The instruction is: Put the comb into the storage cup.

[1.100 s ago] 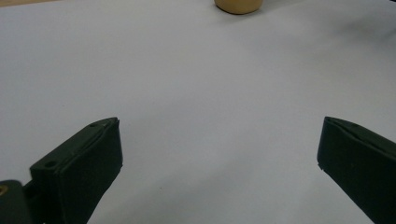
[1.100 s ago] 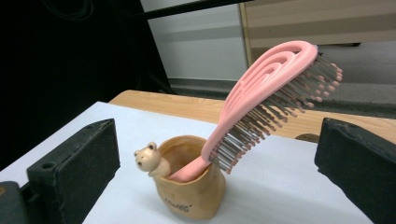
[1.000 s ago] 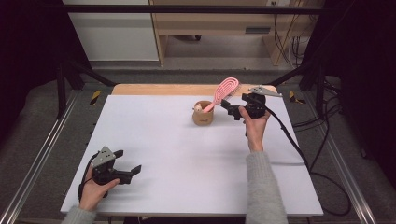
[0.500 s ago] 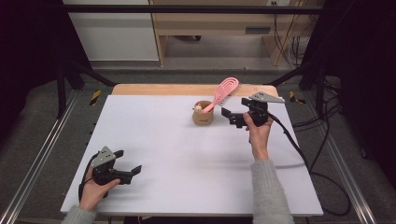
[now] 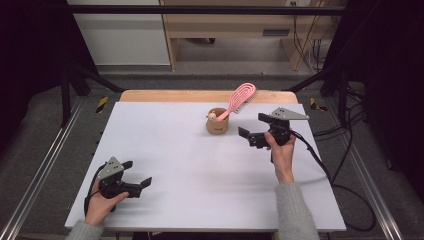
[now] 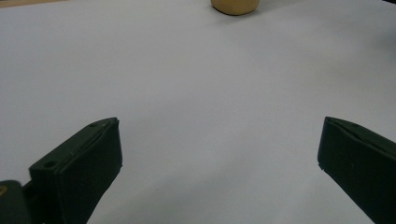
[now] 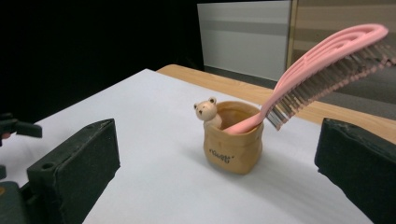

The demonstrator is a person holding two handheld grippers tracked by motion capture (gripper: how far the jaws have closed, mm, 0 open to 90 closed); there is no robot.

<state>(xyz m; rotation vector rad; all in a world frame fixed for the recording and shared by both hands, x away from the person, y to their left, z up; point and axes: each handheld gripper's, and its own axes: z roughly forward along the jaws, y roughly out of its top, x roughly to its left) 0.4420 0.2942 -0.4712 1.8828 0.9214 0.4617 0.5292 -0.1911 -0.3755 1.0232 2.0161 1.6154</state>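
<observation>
**Q:** What stands on the bench (image 5: 200, 200)?

**A:** A small tan cup (image 5: 217, 122) with a bear figure (image 7: 206, 112) peeking over its rim sits toward the far edge, a little right of centre. A pink hairbrush (image 5: 239, 98) stands in it handle down, its bristled head leaning up and out toward the far right corner (in the right gripper view the bristles face downward).

**Q:** And the right gripper (image 5: 251, 131)?

**A:** Held in the person's right hand (image 5: 281, 150), it hovers just beside the cup on the cup's right, pointing at it. Its jaws are spread wide, gripping nothing; in its own view the cup sits between the two black jaws but well ahead of them, untouched.

**Q:** The left gripper (image 5: 135, 176)?

**A:** It rests near the bench's near left corner in the left hand (image 5: 101, 202), well apart from the cup. Its jaws are also released and empty, aimed across the bare white surface, with the cup's base just visible at the top of its own view.
</observation>
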